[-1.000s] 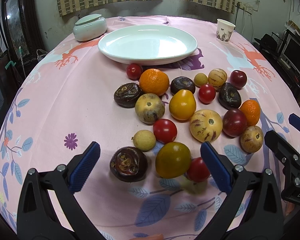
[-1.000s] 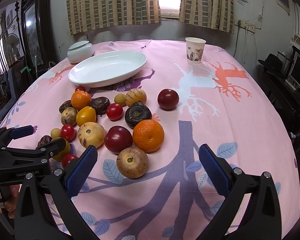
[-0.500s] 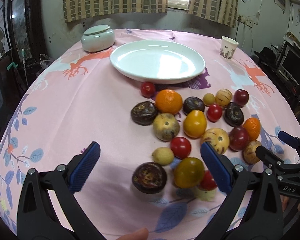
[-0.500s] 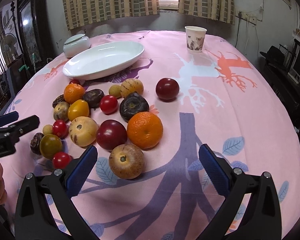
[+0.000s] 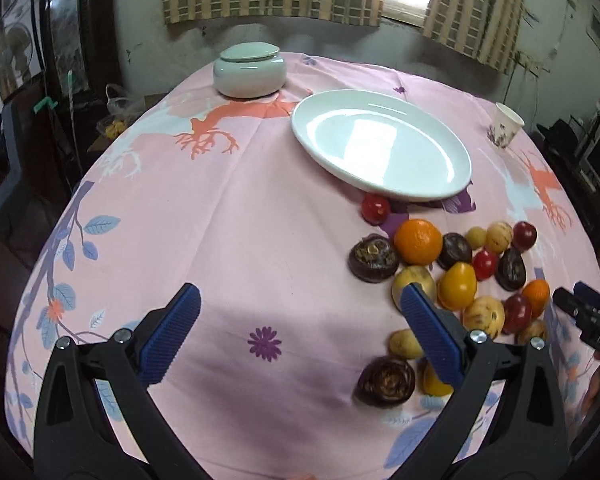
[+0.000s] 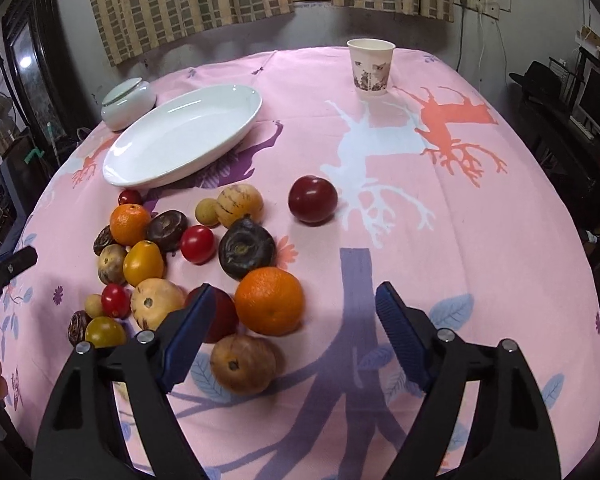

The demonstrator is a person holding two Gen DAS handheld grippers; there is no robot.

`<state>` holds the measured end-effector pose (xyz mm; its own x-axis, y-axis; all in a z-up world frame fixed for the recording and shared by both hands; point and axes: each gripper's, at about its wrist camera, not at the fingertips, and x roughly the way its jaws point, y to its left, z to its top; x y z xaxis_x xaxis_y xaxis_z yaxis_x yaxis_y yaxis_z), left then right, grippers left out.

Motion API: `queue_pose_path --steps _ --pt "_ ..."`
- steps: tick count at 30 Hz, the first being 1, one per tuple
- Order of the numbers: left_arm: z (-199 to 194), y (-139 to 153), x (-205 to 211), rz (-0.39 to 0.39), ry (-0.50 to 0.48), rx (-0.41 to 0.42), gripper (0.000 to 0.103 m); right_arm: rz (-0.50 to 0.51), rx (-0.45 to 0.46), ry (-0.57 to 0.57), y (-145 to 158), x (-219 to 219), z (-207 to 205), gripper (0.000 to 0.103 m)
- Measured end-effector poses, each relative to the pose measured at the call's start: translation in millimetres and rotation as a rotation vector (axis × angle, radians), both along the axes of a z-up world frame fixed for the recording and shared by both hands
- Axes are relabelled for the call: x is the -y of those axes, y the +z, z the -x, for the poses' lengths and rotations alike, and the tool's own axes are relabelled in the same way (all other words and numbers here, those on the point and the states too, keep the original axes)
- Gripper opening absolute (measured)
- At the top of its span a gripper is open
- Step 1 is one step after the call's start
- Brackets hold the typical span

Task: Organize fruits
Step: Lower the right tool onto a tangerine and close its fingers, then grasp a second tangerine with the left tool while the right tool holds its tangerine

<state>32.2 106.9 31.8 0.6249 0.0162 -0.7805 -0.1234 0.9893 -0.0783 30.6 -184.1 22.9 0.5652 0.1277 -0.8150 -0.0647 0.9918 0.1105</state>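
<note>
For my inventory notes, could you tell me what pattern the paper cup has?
White paper cup with a purplish floral print; right wrist view.

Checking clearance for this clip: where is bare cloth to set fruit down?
Free: the white oval plate, and pink cloth right of the lone dark red plum, toward the paper cup. Crowded: the fruit cluster around the near orange.

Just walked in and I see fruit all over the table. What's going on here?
A person holds a gripper in each hand over a pink tablecloth. The fruits lie loose beside the white oval plate, which has nothing on it. The right gripper, its jaws just closing partway, hovers by an orange, gripping nothing. The left gripper is open over bare cloth.
</note>
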Motion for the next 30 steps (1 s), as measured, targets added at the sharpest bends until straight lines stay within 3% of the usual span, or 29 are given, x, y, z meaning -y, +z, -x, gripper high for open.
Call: queue_pose_path --steps 3,6,9,11,14,16,18,19,20,24,26,30 --pt "-15.9 -25.2 -2.5 0.026 0.007 -0.048 0.101 0.024 -0.025 0.022 -10.2 -8.0 -2.9 0.08" --pt "-26.2 -46.5 -6.5 0.028 0.014 -0.122 0.101 0.077 -0.043 0.031 -21.7 -9.9 -4.1 0.069" --pt "-23.6 -45.5 -9.8 0.097 -0.002 -0.114 0.101 0.063 -0.029 0.054 -25.1 -8.2 -3.8 0.069" --pt "-21.9 -44.5 -5.5 0.075 -0.017 -0.106 0.101 0.067 -0.02 0.065 -26.6 -10.5 -6.2 0.069" --pt "-23.1 -48.7 3.3 0.038 -0.041 -0.122 0.101 0.01 -0.072 0.073 -32.8 -10.2 -18.7 0.069" --pt "-24.5 -52.8 6.4 0.033 -0.052 -0.139 0.101 -0.095 -0.152 0.064 -45.2 -2.3 -31.6 0.07" --pt "-24.1 -54.4 8.1 0.034 -0.059 -0.147 0.101 -0.096 -0.144 0.063 -43.8 -2.0 -33.6 0.063" --pt "-24.3 -54.6 7.8 0.033 -0.061 -0.147 0.101 -0.109 -0.141 0.075 -43.0 -3.0 -33.0 0.055" --pt "-24.7 -54.7 7.8 0.032 -0.06 -0.146 0.101 -0.125 -0.142 0.1 -42.7 -6.4 -32.4 0.037" --pt "-23.8 -54.4 6.5 0.036 -0.056 -0.139 0.101 0.001 -0.069 0.139 -38.4 -23.7 -20.4 0.037" --pt "-22.1 -51.1 8.3 0.031 -0.062 -0.108 0.101 0.018 -0.05 0.144 -35.9 -23.4 -16.2 0.037" --pt "-19.5 -41.5 24.8 -0.081 -0.092 0.0 0.101 0.023 0.007 0.121 -22.0 -13.0 -10.5 0.037"
